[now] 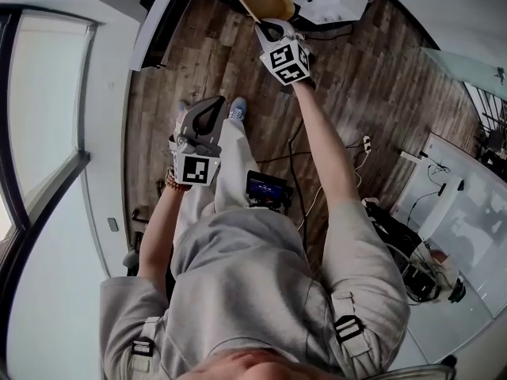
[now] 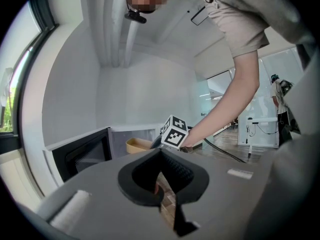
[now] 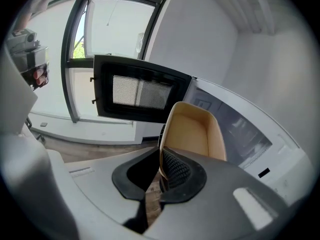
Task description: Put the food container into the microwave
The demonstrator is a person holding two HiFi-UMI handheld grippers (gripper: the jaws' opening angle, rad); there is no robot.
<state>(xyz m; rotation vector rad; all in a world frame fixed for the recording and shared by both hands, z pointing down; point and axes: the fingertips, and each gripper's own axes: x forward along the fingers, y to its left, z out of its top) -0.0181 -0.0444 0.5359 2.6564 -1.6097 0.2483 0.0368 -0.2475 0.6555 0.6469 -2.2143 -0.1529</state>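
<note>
The left gripper [image 2: 160,183] hangs low on the near left with its fingers together and nothing between them. It is well apart from the work. Further right, in the right gripper view, the microwave door [image 3: 140,91] stands swung open to the left.

Just right of the door is the food container [image 3: 192,131], a tan open tub that looks empty. It is held up in the air in front of the white microwave [image 3: 240,129] and is not yet inside. The right gripper [image 3: 159,176] has its fingers clamped on the tub's near rim, one inside the wall and one outside.

The tub looks light and thin-walled, so weight should be no trouble. A hold on a single edge probably lets it sag or twist, though, and the lip may flex. Gripping deep over the rim and carrying it level seems wisest.
</note>
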